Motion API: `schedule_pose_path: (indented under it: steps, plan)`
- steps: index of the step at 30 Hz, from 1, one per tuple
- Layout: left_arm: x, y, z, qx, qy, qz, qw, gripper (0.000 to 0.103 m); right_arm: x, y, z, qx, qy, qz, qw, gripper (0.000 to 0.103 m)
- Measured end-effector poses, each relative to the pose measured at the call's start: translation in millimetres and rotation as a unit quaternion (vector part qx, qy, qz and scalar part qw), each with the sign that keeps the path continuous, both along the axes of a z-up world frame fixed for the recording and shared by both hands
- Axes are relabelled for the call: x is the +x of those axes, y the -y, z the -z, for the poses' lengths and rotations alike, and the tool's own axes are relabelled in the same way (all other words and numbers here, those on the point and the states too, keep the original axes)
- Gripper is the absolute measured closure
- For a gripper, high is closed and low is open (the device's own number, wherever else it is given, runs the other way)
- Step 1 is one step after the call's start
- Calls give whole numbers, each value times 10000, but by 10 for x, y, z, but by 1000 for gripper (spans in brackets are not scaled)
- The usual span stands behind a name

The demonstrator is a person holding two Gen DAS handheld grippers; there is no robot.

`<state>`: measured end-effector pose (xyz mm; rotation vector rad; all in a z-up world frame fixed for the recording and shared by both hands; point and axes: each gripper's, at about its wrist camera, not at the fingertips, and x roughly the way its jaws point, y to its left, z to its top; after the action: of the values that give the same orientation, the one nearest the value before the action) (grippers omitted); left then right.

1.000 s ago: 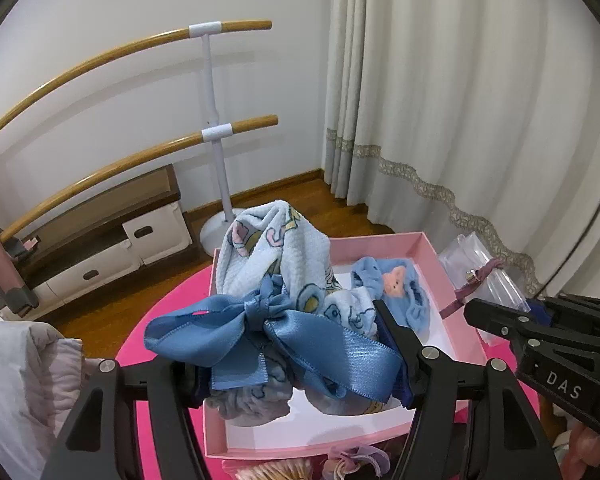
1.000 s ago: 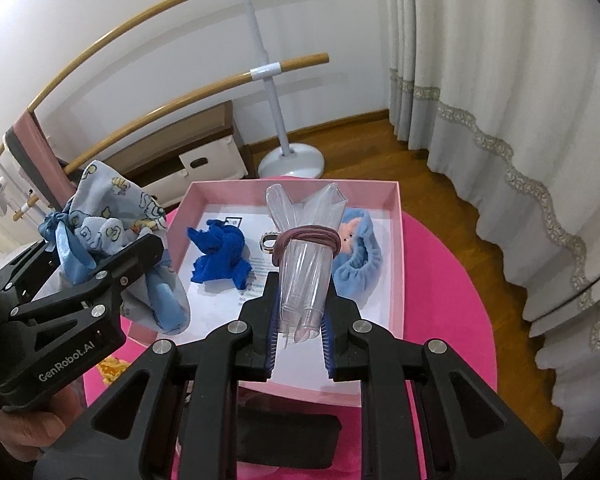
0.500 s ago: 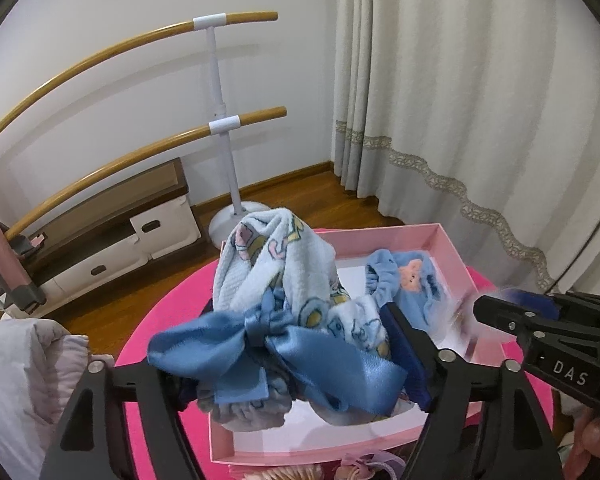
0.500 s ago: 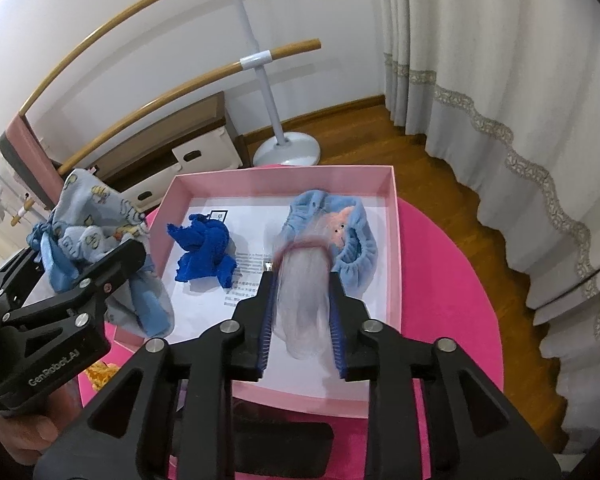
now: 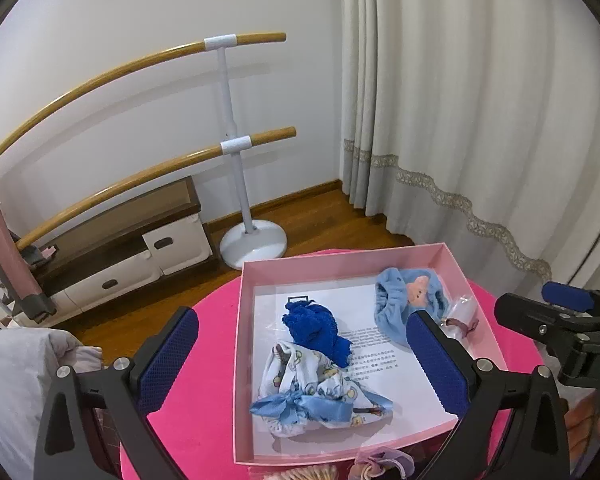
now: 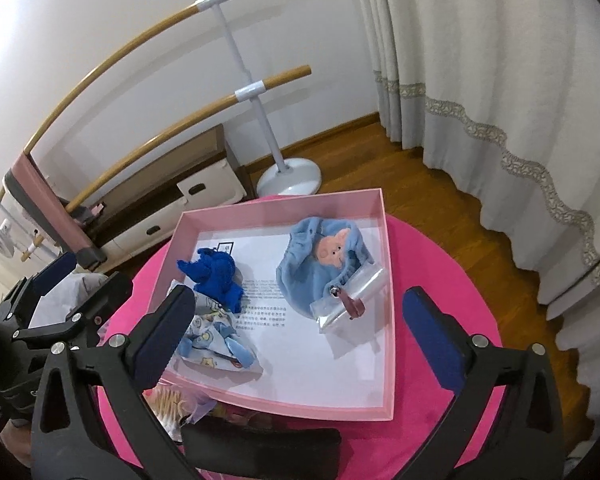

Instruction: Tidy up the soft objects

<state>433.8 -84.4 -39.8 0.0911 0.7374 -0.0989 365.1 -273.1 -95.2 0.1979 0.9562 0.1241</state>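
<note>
Pink box (image 5: 470,276): one, open-topped, on the round pink table (image 5: 212,308); one white printed sheet (image 6: 332,352) lines its floor.
Soft things in the box: four, counted below.
Printed cloth with blue satin bow (image 5: 320,396): one, crumpled at the near left of the box floor, touching the dark blue item behind it.
Dark blue knit piece (image 5: 316,330): one, bunched near the middle left.
Light blue headband with pink bear face (image 6: 324,256): one, at the far right of the box.
Clear plastic pouch with maroon band (image 6: 350,294): one, lying against the headband's near edge, by the right wall.
Left gripper (image 5: 300,360): jaws have just been opening and now stand wide apart above the box; nothing between the blue pads, the bowed cloth lies free beneath.
Right gripper (image 6: 304,334): jaws have just been opening, now spread wide; the pouch lies free on the sheet, no pad touching it.
Outside the box: a few small soft items at the near table edge, too cut off to count.
Room: one two-rail barre stand (image 5: 236,144), one low drawer unit (image 5: 140,248), cream curtains (image 5: 480,100), wooden floor.
</note>
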Motion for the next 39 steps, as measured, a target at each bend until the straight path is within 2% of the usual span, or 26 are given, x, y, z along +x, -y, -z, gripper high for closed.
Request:
schedule_pose_path:
  steps: [9,16,22,32,39]
  plan:
    - [-348,-82,-80,75,153,-55,9998,0,-245,1,-125,-16,204,41,9998,0]
    - [-772,-195,-180,-12,352,-81,9993,0,-588,38,-196,57,453,124,9989,0]
    - [-1288,-370,-216,-102,685,-158,9975,0,-995,77,-240,84,729,235,9970,0]
    - [-2052,-569,-80,-66,963,-235,9951,0,-1628,96,-236,102,1115,461,9926,0]
    - [-2518,-649,222,-19,1033,-326,9941,0,-2053,-87,-209,-295,1414,491,9883,0]
